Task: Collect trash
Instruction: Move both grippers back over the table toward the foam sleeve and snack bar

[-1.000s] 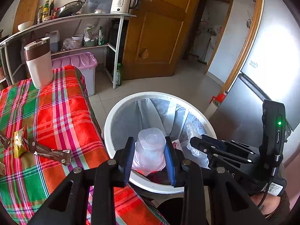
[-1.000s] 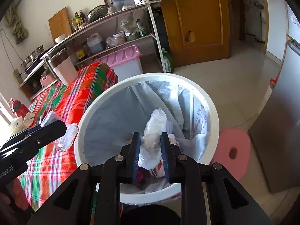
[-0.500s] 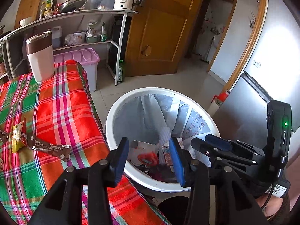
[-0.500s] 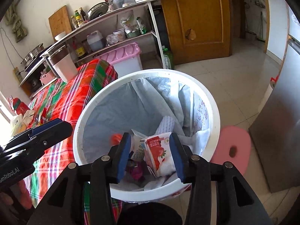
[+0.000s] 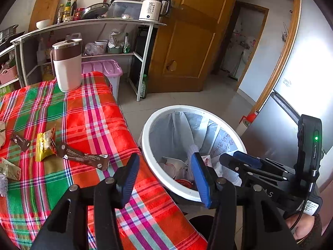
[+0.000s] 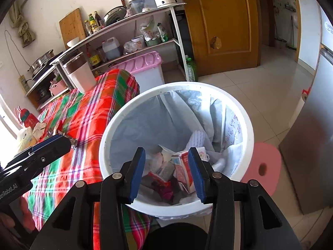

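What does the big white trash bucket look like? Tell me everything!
The white trash bucket is round, looks plastic, and stands upright on the tiled floor beside the plaid-covered table. A thin pale bag lines it, folded over the rim. Crumpled wrappers and a small red-and-white carton lie at the bottom. Nothing is gripping it.

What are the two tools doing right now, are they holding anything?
Left tool: opening, with nothing between its jaws, over the table edge beside the bin.
Right tool: open and empty, over the bin.
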Tool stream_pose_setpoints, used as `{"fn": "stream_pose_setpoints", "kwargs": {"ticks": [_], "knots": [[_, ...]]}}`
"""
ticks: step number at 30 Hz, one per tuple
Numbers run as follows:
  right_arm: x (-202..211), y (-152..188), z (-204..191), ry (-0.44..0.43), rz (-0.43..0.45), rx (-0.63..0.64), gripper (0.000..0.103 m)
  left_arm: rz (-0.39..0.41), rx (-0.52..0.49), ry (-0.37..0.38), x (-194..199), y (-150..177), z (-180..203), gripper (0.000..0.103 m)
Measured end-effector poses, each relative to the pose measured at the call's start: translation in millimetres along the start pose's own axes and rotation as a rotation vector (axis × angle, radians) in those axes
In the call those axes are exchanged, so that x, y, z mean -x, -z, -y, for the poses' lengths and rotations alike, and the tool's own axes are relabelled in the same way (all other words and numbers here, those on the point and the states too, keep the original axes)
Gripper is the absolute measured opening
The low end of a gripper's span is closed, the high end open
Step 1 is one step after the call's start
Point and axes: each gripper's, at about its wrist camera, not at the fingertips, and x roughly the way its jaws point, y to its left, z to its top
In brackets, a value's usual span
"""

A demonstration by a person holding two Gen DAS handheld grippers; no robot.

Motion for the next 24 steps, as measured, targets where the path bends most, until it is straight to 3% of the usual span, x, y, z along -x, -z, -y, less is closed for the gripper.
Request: {"fn": "stream_pose_setpoints", "kwargs": {"ticks": [12,24], "knots": [[3,2,-42,-0.068,0.029,0.059,0.044,0.049,0.08,-0.091,38,13,-47,0.055],[-13,6,-103,-0.148,0.007,0.16,0.047,0.092,0.229,-0.245,84,40,-127,0.06]]}}
